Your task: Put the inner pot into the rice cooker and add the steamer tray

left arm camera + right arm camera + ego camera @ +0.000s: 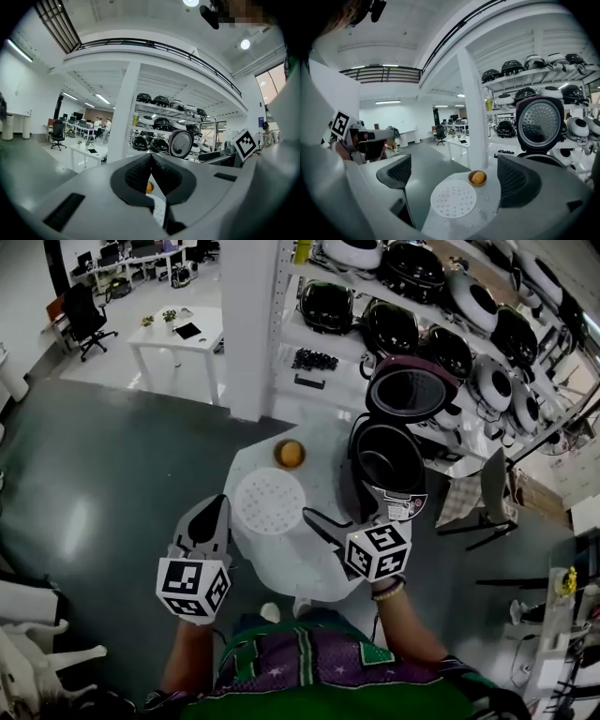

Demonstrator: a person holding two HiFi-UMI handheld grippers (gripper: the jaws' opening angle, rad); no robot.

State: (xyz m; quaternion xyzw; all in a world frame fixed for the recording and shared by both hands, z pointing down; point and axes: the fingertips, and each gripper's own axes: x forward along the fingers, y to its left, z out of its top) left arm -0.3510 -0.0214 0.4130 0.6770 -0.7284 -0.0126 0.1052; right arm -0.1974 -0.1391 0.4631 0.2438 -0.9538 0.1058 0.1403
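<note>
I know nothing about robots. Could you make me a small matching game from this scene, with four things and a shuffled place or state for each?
1. left gripper
2. right gripper
3. steamer tray
4. rice cooker lid

A. lying flat on the white table
B. jaws wide apart, nothing gripped
C. raised open
D. jaws together, nothing between them

Pairs: 1-D, 2-B, 3-A, 4-C.

- The tray (268, 502) lies flat on the round table (281, 559), open to reach from above and from the near edge.
- A small bowl (290, 455) stands just beyond it.
- The cooker (386, 460) stands at the table's right side. Its lid (410, 390) is raised at the back, leaving the mouth clear from above.
- Shelves (319, 381) crowd close behind.
</note>
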